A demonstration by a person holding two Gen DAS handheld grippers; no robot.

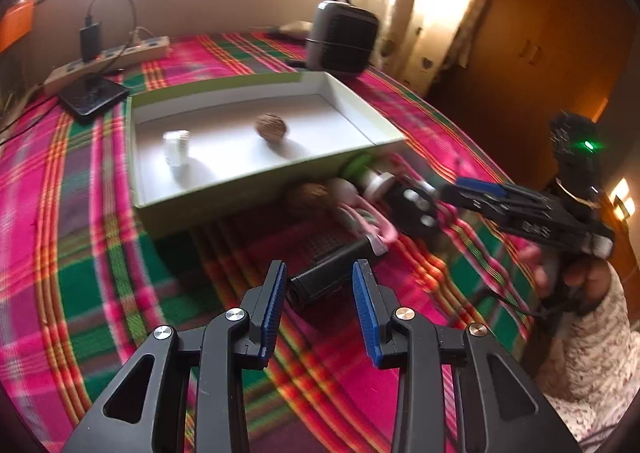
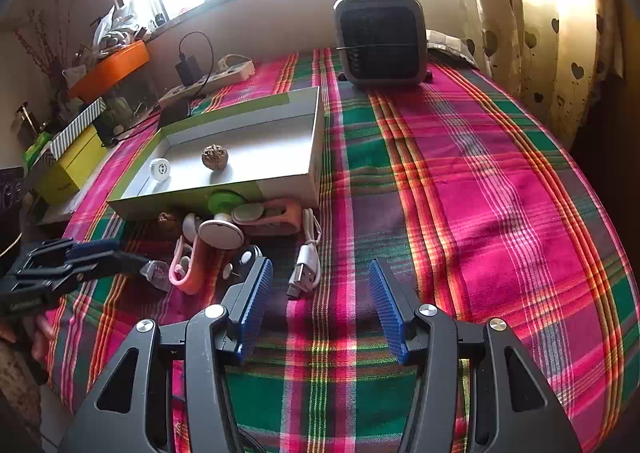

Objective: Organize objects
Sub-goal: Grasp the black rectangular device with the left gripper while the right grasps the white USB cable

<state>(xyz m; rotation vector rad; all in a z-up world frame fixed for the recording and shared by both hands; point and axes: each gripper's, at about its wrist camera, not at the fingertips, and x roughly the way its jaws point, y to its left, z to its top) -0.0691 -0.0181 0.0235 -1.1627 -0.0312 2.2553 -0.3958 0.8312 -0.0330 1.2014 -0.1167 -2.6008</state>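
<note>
Plaid cloth (image 2: 460, 181) bears box (image 2: 280, 181); both tools apparently gape.

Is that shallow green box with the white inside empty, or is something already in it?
Not empty. The shallow green cardboard box holds a brown walnut and a small white round cap; the rest of its white floor is bare.
</note>
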